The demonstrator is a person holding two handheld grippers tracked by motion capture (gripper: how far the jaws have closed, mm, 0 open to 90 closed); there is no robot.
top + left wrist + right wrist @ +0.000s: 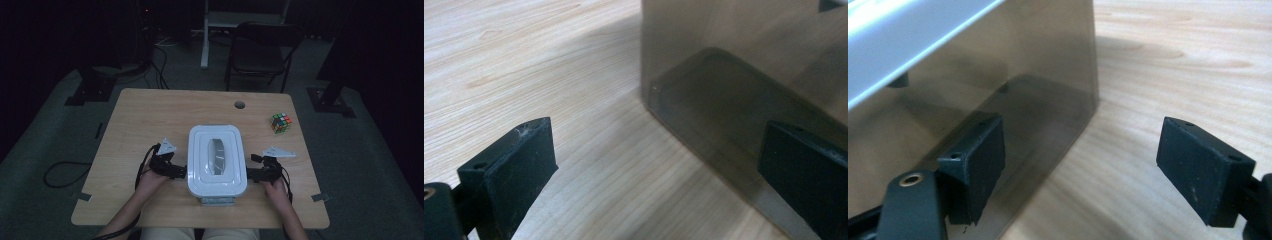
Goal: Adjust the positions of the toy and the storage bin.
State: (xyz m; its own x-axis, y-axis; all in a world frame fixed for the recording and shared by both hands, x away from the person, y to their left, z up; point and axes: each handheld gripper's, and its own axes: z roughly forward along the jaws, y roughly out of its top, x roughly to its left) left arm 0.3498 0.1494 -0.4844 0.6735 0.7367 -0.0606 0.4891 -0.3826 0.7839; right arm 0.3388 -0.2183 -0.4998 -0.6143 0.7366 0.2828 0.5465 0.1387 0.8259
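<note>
**Both claws flank the lidded bin, nothing gripped**

You've got the translucent smoky-grey plastic bin with the white rounded-rectangle lid (216,159) sitting near your edge of the light wooden table (140,120), right between your two hands; your left gripper (176,171) is up against the bin's left side, your right gripper (251,174) against its right side, each just under the overhanging lid rim.

Look along the left gripper (651,172): its black jaws stand wide apart; one is out over bare wood grain, the other lies in front of the bin's tinted wall (744,75), close to a lower corner; whether that jaw touches the wall I cannot tell; nothing is pinched between the pads.

Now the right gripper (1095,167): jaws parted here too, with a clear gap; one jaw sits right against the smoky wall (1013,65) below the pale lid edge (903,30), the other hangs over the table, well clear of the bin's corner; so this claw is open and holds nothing.

From the high view, the lid has a raised inner frame with a glossy slot at its centre; your hands rest on the table behind the grippers, cables trailing back; a multicoloured puzzle cube (281,123) sits well apart, toward the far right corner; a black folding chair (260,50) stands beyond the table.
</note>
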